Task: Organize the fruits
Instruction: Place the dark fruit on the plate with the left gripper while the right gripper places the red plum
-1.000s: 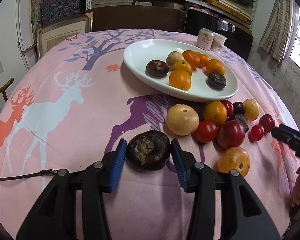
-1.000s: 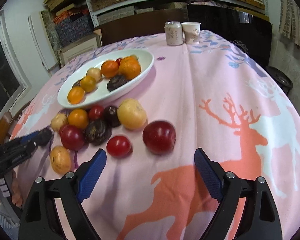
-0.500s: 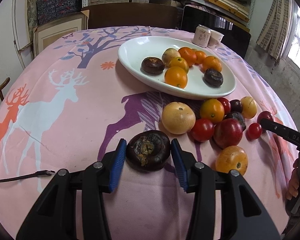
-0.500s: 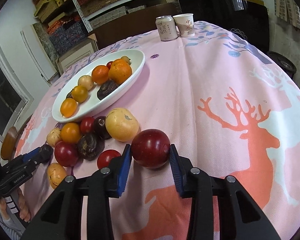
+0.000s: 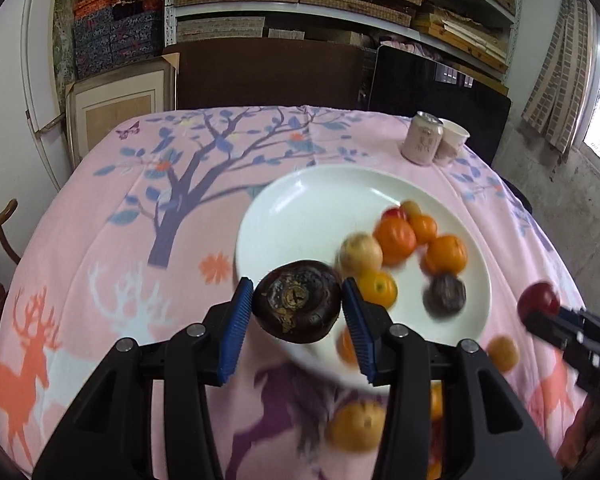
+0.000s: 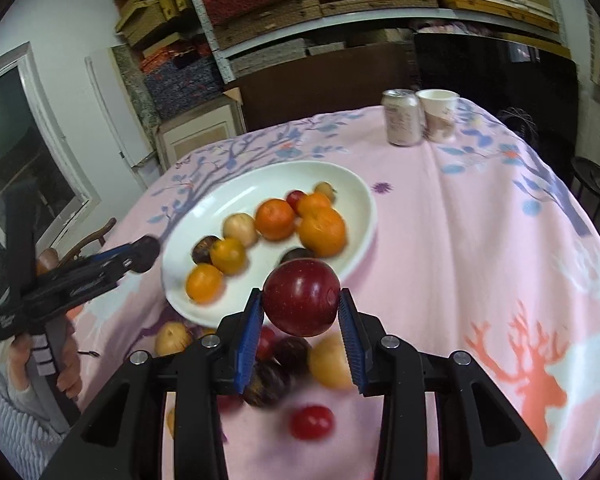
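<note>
Partly blurred, left gripper (image 5: 298,307) pinching dark fruit (image 5: 297,307), right gripper (image 6: 300,305) clamping red apple (image 6: 301,298), loose fruits beneath smeared.

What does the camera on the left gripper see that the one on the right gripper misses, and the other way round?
Only the left wrist view shows the dark fruit close up, clamped in the left gripper, and the window at its right edge.

Only the right wrist view shows the red fruit close up in the right gripper, whose jaws have just closed on it, the hand and pale sleeve holding the other tool, and a small red fruit on the cloth.

Both show the white plate of oranges, the can, the paper cup, the pink tablecloth and shelves.
</note>
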`<state>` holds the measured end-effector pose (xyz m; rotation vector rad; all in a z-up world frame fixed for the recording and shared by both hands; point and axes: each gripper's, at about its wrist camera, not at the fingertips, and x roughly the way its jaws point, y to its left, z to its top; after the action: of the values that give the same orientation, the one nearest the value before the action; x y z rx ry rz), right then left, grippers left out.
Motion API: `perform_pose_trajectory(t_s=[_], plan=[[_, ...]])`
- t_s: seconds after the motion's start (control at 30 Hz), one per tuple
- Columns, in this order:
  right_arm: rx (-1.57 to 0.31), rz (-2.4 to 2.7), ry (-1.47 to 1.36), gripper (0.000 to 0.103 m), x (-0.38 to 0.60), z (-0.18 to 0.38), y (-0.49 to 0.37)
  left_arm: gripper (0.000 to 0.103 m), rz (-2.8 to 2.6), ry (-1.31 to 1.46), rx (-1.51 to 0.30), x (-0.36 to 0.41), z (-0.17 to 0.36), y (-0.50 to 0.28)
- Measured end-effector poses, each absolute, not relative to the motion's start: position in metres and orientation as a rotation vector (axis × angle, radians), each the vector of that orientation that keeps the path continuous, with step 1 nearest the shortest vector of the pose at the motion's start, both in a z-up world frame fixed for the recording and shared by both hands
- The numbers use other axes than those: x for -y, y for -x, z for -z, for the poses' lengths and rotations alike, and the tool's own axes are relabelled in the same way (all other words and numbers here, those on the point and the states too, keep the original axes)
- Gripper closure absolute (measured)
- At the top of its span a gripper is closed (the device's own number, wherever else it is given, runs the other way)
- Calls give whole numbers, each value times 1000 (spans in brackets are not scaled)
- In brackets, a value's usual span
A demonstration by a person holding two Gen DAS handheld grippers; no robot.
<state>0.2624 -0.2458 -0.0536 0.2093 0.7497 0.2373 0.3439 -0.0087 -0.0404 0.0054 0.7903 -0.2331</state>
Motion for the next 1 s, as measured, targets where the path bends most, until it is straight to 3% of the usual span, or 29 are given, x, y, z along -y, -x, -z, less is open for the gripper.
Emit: perform_pose_trajectory(t_s=[0.4,0.43,0.5,0.57,0.63,1.0], plan=[[-798,-315,-124,63,207,70,-303,58,210,-48,-819,36,65,-425],[-794,-313,-124,62,206,70,-302,57,206,-53,-820,36,67,-425],[-788,-315,-114,49,204,70,-301,55,186,-67,-804,36,68,-425],[-771,-314,-95,42,203,67,-297,49,181,-75,-791,36,67,-424],[-750,-316,-96,40,204,64,-293,42,179,-74,-782,36,65,-422],[-724,-287,-150,34,225,62,-292,34,138,-155,-718,43,59,-407]])
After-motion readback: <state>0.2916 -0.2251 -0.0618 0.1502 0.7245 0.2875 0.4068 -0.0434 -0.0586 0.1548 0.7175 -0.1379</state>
